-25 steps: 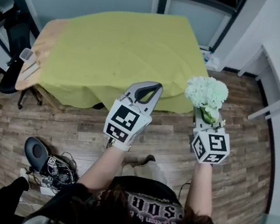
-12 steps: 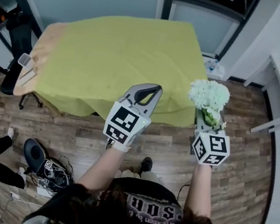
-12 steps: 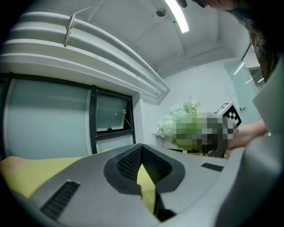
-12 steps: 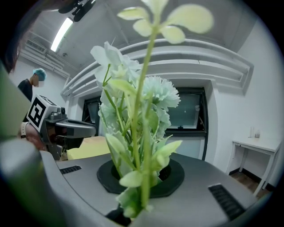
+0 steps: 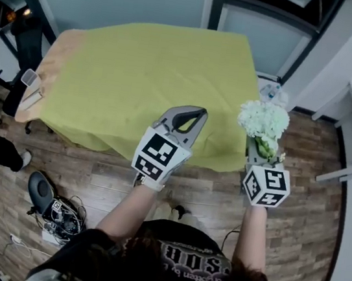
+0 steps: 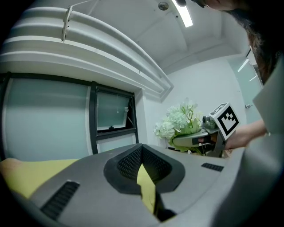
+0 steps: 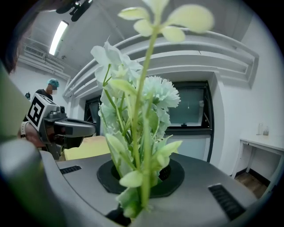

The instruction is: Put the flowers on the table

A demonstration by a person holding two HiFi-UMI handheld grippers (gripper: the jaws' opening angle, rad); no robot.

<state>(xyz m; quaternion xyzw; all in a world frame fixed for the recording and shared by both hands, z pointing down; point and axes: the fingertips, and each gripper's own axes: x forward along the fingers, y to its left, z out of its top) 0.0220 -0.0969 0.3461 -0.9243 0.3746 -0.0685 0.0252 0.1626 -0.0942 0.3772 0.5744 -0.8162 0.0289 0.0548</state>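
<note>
Flowers (image 7: 141, 106) pinched at the stems in right gripper (image 7: 143, 190), jaws nearly closed on them, blooms up. Left gripper (image 6: 143, 177) jaws closed, nothing in them; in head view it sits over near edge of table (image 5: 134, 71). Bunch hangs over floor (image 5: 303, 208), just off table's near right corner, not above the top yet. IMO: carry fwd + left til well inside the edge, lower, tilt so blooms lie flat, then open. Thin stems, top-heavy, so no jerks. Left can steady if needed.
</note>
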